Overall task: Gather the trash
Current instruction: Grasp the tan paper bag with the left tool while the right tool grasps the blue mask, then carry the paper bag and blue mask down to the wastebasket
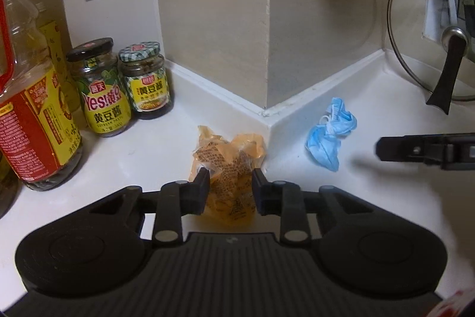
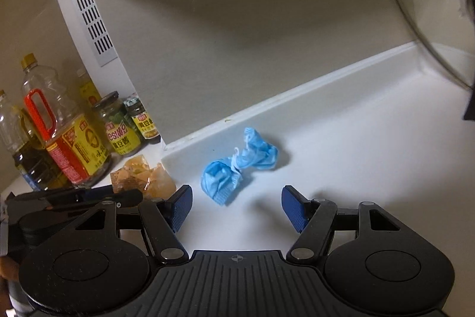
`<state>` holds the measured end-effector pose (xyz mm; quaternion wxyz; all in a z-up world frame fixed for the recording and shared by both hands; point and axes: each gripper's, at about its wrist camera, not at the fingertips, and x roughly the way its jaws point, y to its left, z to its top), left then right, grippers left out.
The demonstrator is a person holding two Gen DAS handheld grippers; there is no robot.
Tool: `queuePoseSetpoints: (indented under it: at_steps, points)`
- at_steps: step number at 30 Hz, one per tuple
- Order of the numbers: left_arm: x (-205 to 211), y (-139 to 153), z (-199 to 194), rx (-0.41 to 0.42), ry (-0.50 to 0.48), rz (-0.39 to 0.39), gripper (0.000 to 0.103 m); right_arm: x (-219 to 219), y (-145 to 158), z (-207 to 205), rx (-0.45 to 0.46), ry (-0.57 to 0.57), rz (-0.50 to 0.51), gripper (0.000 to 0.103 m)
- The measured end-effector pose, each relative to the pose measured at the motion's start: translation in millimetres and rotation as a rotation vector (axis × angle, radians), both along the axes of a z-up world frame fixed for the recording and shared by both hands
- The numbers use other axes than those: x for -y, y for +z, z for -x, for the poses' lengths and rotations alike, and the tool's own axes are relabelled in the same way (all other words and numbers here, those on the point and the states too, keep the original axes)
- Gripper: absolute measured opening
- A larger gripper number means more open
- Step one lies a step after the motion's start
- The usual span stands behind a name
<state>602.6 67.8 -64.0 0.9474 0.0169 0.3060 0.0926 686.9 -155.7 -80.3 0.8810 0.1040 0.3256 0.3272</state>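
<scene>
Trash lying on white counter [image 1: 142, 144], near wall corner: orange wrapper [image 1: 228, 162] and blue mask [image 1: 331, 132], both crumpled.

Orange wrapper, bigger piece, sitting just in front of corner, near two sauce jars [image 1: 124, 85] and oil bottle [image 1: 32, 97]. Looking like thin plastic film, so probably very light, soft, a little slippery, crackling and collapsing under squeeze. Not fragile. Best taking across bunched middle, where many folds are giving something to pinch. Left gripper [image 1: 230, 183] standing around it now, fingers on both sides of lower part, seeming to touch film; whether already pressing firmly, impossible to tell for sure, but looking closed on it.

Blue mask, smaller piece, lying to right of corner, well apart from pot lid [image 1: 430, 28]. Appearing as soft cloth tied with its own white loop [image 2: 236, 164], light, not slippery, not breakable. Knotted waist probably giving safest hold; loose ends maybe slipping out. Right gripper [image 2: 236, 207] hovering just before it, fingers wide apart, holding nothing, mask lying slightly ahead of tips.
</scene>
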Motion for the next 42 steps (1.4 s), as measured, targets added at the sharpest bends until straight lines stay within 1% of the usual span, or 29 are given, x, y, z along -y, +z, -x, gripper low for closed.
queuePoseSetpoints:
  at_steps: [4,8,12,13,14,16,18,19,20,22,25,29,32,37,39,42]
  points:
    - [-5,5,7,0.011,0.019,-0.019,0.023,-17,-3,-8,0.007,0.033,0.010,0.067]
    - [-17,14,16,0.020,0.062,-0.024,0.023,-39,-7,-14,0.025,0.064,0.060,0.066]
    - [-29,21,27,0.021,0.108,-0.031,0.023,-55,-12,-19,0.050,0.067,0.116,0.066]
    - [-32,22,29,0.021,0.118,-0.032,0.023,-58,-13,-20,0.054,0.067,0.128,0.062]
    - [-34,23,32,0.021,0.127,-0.032,0.023,-60,-14,-22,0.058,0.067,0.137,0.057]
    - [-37,25,38,0.021,0.145,-0.033,0.023,-64,-17,-25,0.056,0.073,0.155,0.052]
    - [-38,26,44,0.020,0.159,-0.028,0.023,-67,-19,-27,0.057,0.070,0.167,0.040]
    - [-38,27,48,0.020,0.164,-0.027,0.023,-67,-20,-27,0.058,0.072,0.168,0.030]
    - [-38,29,52,0.021,0.166,-0.026,0.023,-67,-20,-27,0.063,0.076,0.165,0.022]
    - [-36,33,62,0.027,0.165,-0.023,0.023,-64,-17,-24,0.083,0.083,0.161,0.015]
    - [-34,41,79,0.046,0.158,-0.014,0.023,-52,-5,-11,0.104,0.081,0.123,0.014]
    - [-29,53,112,0.075,0.126,0.031,0.023,-29,21,26,0.133,0.087,0.064,0.014]
    - [-24,59,143,0.077,0.074,0.059,0.023,-11,42,69,0.152,0.103,0.024,0.014]
    - [-19,67,211,0.085,-0.042,0.105,0.023,9,68,164,0.181,0.132,-0.007,0.014]
    - [-20,67,239,0.079,-0.079,0.127,0.023,9,74,205,0.183,0.144,-0.009,0.014]
    - [-22,65,281,0.066,-0.138,0.160,0.023,1,74,266,0.162,0.167,-0.003,0.014]
